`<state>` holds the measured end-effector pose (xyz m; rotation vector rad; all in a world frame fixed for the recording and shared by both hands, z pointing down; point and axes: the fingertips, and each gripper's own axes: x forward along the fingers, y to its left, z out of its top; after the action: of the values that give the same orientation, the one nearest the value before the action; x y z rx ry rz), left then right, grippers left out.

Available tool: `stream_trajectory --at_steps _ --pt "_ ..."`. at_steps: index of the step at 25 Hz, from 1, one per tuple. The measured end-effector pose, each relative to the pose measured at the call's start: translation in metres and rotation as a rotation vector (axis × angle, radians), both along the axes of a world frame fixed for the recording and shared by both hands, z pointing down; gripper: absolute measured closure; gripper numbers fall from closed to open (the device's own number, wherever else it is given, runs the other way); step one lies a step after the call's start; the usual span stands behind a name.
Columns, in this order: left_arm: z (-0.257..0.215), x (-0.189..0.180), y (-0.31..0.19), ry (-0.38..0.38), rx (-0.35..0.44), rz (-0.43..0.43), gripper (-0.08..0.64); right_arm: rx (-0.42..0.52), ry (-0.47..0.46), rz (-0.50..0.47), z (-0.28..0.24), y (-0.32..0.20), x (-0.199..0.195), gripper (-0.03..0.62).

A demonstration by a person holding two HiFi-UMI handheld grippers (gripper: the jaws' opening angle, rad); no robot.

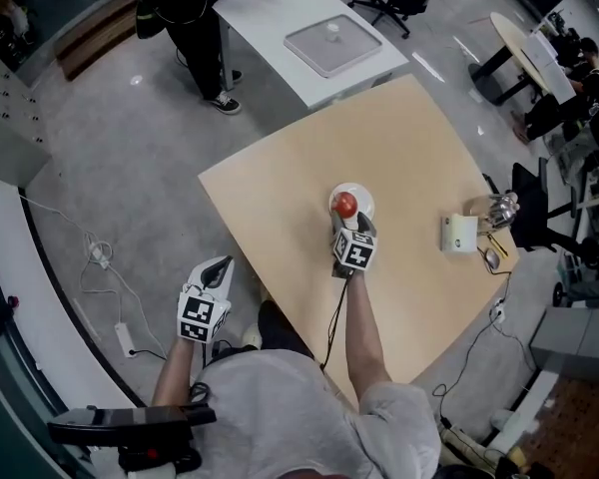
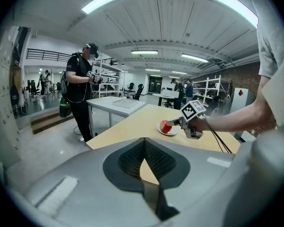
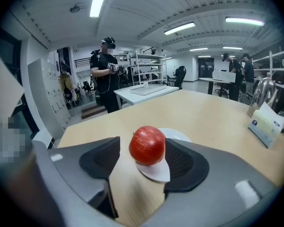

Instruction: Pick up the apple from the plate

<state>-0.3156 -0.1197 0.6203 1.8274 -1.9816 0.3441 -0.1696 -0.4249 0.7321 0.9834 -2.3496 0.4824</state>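
Note:
A red apple (image 1: 346, 205) (image 3: 147, 145) sits on a small white plate (image 1: 365, 197) (image 3: 181, 135) near the middle of the tan table (image 1: 399, 148). My right gripper (image 1: 349, 222) (image 3: 142, 149) is open, its jaws on either side of the apple; the right pad is close against it and a gap shows at the left pad. The left gripper view shows the same apple (image 2: 165, 126) at the tips of that right gripper (image 2: 178, 122). My left gripper (image 1: 218, 270) (image 2: 144, 143) hangs off the table's near left edge, shut with nothing in it.
A white box (image 1: 459, 234) (image 3: 266, 125) and a glass item (image 1: 499, 208) stand at the table's right edge. Beyond the far corner is a white table with a tray (image 1: 331, 44), and a person (image 1: 195, 28) stands beside it. Cables (image 1: 105, 267) lie on the floor at left.

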Motion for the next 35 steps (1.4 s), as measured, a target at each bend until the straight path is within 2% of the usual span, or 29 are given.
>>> stream_trajectory --at_steps 7,16,24,35 --pt "0.006 -0.005 0.002 0.007 -0.017 -0.015 0.540 -0.035 0.024 0.041 0.019 -0.016 -0.004 0.270" --pt "0.006 -0.014 0.009 0.008 -0.031 -0.046 0.540 -0.093 0.045 0.044 0.038 -0.024 -0.012 0.252" --pt "0.004 -0.012 0.007 0.005 -0.026 -0.043 0.540 -0.105 0.057 0.032 0.037 -0.026 -0.014 0.245" --pt "0.002 -0.007 0.005 0.001 -0.015 -0.025 0.540 -0.111 0.029 0.048 0.029 -0.025 -0.007 0.250"
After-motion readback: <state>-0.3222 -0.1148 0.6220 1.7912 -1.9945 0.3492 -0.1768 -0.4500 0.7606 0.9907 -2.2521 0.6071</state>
